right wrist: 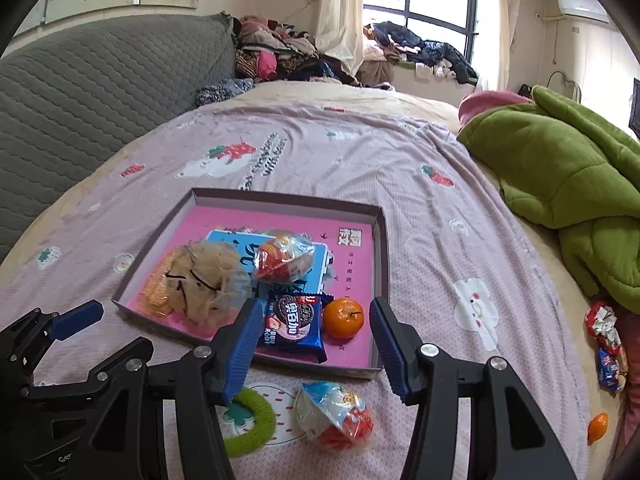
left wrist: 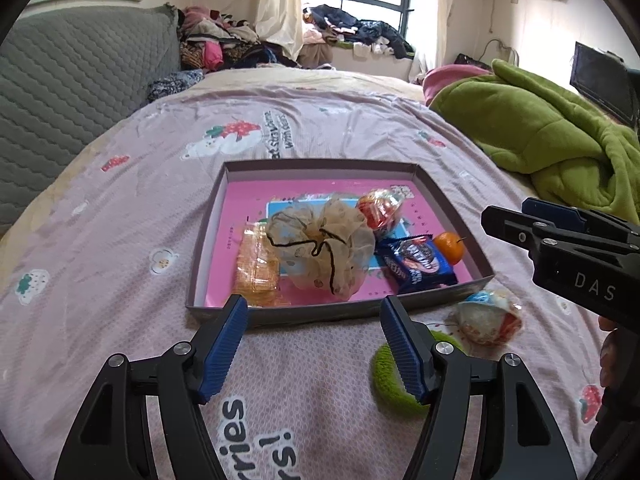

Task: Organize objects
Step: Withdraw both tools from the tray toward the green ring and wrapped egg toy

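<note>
Nearest the right gripper (right wrist: 312, 344), whose jaws stand wide apart and empty, the wrapped toy egg (right wrist: 335, 416) lies on the bedsheet just outside the tray (right wrist: 380, 256) beside a green ring (right wrist: 256, 426), so I'd lower squarely, pinch gently, while the left gripper (left wrist: 314, 346) waits, likewise spread and empty

Left gripper (left wrist: 314, 346): matte black linkage arms with triangular cut-outs, round silver pivot screws at the joints. Fingers (left wrist: 224, 346) faced with blue ribbed pads.

Right gripper (right wrist: 312, 350): same build, black arms, silver screws, blue ribbed fingers (right wrist: 242, 350). In the left wrist view its black housing carries white lettering "DAS". A small patch of bare skin shows just below that housing.
</note>
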